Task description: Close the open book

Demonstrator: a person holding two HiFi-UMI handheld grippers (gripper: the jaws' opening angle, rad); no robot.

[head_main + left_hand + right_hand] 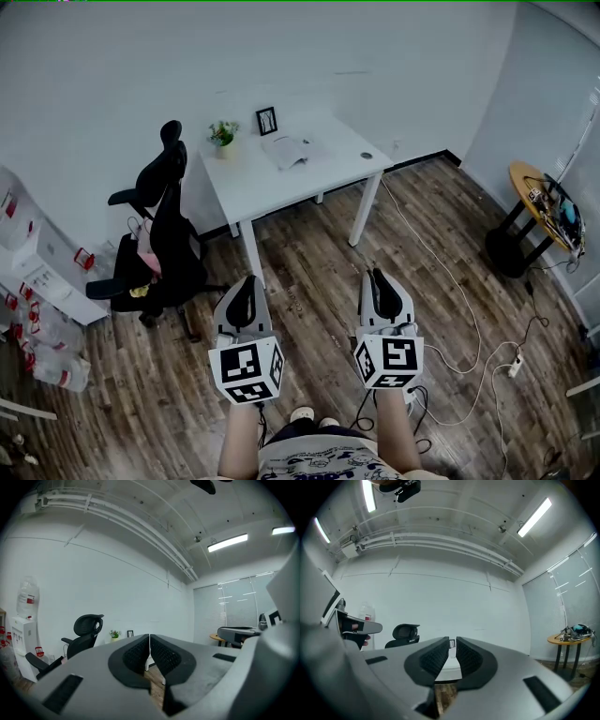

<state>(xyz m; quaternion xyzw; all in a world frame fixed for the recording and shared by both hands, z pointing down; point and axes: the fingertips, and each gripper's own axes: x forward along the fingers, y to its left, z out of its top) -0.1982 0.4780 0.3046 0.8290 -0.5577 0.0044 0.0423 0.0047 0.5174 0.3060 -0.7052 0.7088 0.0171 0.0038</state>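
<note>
The open book [287, 150] lies on the white desk [333, 141], toward the desk's back edge and about midway along it, its pages spread. It sits just in front and to the right of a small picture frame [266, 120]. A potted plant [223, 133] stands at the back left corner, and a small round object near the right edge is too small to identify.

Both grippers hover level over the wood floor [309, 244], well apart from the desk and touching nothing. In the left gripper view, the left gripper [149, 639] has its fingers [136, 656] pressed together at the tips, with nothing between them. In the right gripper view, the fingers [431, 660] of the right gripper [452, 644] stand almost together — only a thin slit shows between the ribbed pads, and it is empty.

A black office chair [159, 225] stands left of the desk, a round side table [539, 192] sits at the far right, and white cables [469, 347] trail across the floor.
</note>
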